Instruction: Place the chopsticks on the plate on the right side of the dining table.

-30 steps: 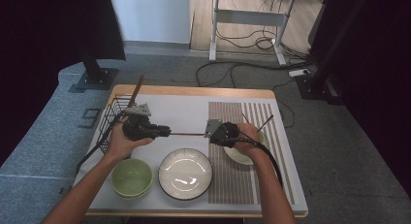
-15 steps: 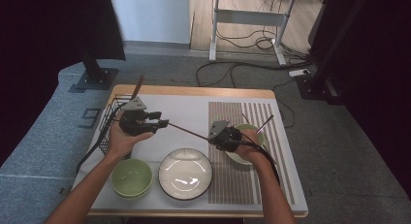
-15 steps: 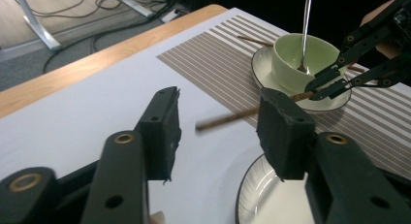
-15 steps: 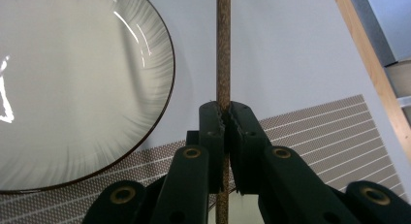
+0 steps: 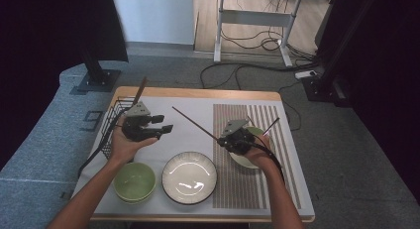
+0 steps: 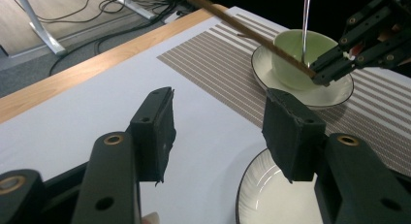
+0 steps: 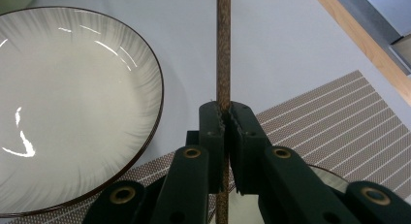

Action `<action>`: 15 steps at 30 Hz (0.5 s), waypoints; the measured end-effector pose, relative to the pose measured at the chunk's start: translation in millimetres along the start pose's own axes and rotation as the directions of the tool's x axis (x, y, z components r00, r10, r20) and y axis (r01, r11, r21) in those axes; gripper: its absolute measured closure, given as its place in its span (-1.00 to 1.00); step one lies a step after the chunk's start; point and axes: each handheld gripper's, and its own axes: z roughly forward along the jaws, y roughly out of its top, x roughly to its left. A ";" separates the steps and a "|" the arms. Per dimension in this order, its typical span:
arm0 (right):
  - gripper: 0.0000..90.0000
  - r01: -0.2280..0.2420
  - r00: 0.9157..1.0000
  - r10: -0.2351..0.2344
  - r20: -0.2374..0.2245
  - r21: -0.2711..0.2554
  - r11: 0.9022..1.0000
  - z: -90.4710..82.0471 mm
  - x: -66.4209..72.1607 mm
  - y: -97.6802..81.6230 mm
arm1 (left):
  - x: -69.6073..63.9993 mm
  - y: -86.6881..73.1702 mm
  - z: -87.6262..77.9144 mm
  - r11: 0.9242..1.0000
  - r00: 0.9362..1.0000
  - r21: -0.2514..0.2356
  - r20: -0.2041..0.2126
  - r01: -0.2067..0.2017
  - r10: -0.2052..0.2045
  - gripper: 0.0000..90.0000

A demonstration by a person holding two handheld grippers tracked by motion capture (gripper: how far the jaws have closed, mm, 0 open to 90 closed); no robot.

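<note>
My right gripper (image 7: pixel 225 112) is shut on a dark wooden chopstick (image 7: pixel 223 49). In the high view the chopstick (image 5: pixel 194 123) slants up and left from the right gripper (image 5: pixel 221 139), above the white mat. My left gripper (image 5: pixel 166 123) stands apart from the chopstick's free end. Its jaws have just been opening and hold nothing, as the left gripper view (image 6: pixel 218 132) shows. Just behind the right gripper, a green bowl (image 6: pixel 295 54) sits on a saucer (image 6: pixel 334 90) with a thin rod (image 6: pixel 305 20) leaning in it.
A white plate (image 5: pixel 189 178) lies at the front middle, and a second green bowl (image 5: pixel 133 182) to its left. A wire basket (image 5: pixel 113 121) with a stick upright in it stands at the left edge. A striped mat (image 5: pixel 247 189) covers the table's right part.
The left gripper has opened and let go of the chopstick, which both grippers held before. The right gripper has drawn it slightly right and toward the person.
</note>
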 end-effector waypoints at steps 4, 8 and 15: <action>0.89 -0.043 0.999 0.043 0.003 -0.022 0.999 -1.6 -1.4 -5.5 | -1.9 -1.6 1.1 1.000 1.000 0.006 -0.001 -0.004 0.004 0.00; 0.89 -0.067 0.998 0.067 0.006 -0.037 0.997 -3.3 -1.0 -7.9 | -3.0 -2.9 0.6 1.000 1.000 0.009 -0.005 -0.010 0.010 0.00; 0.89 -0.112 0.994 0.113 0.006 -0.064 0.992 -6.2 0.1 -12.7 | -7.2 -5.4 -3.4 0.999 0.999 0.029 -0.029 -0.017 0.018 0.03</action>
